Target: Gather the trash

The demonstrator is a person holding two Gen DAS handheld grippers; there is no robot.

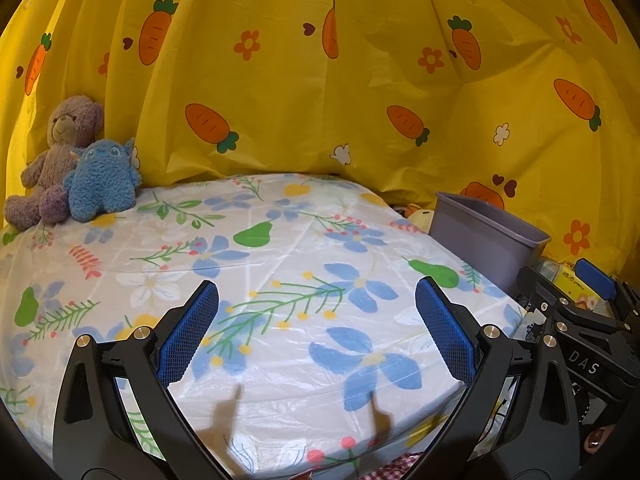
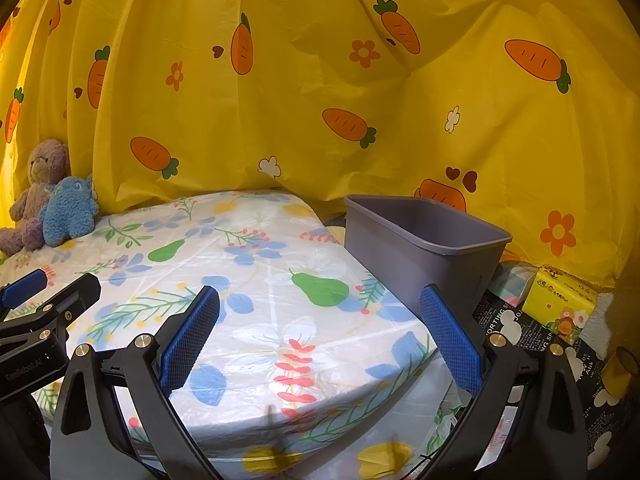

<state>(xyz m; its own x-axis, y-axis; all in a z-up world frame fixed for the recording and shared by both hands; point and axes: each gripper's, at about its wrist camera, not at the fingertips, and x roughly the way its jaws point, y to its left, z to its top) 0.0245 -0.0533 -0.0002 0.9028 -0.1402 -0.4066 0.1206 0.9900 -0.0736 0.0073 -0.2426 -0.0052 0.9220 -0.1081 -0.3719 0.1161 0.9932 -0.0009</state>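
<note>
- Left tongs [image 1: 316,286] spread wide and empty, poised over the near part of the table [image 1: 280,360]; right tongs [image 2: 320,291] likewise wide, gripping nothing, aimed toward the grey bin [image 2: 400,256].
- Grey bin open-topped and upright, just off the table's right edge, apparently standing lower than the tabletop on a dark printed mat [image 2: 500,320].
- No loose trash visible anywhere on the flowered cover left of the bin; likely still a search step, or collection already finished there.
- Worth scanning the clutter right of the bin: yellow tissue pack [image 2: 560,300] and a pale checked item beside it, neither clearly rubbish.
- For any pickup: keep the pads open until they straddle the piece, pinch low against the slick plastic cover, then carry over the bin's rim before releasing.
- Far left of the bin, at the back corner: brown bear [image 1: 60,152] and blue plush [image 1: 102,184], not trash, best left alone.
- Plenty of open tabletop for sweeping; tight only behind the bin, where the yellow curtain [image 2: 320,80] hangs close, and along the table's rounded near-right edge.
</note>
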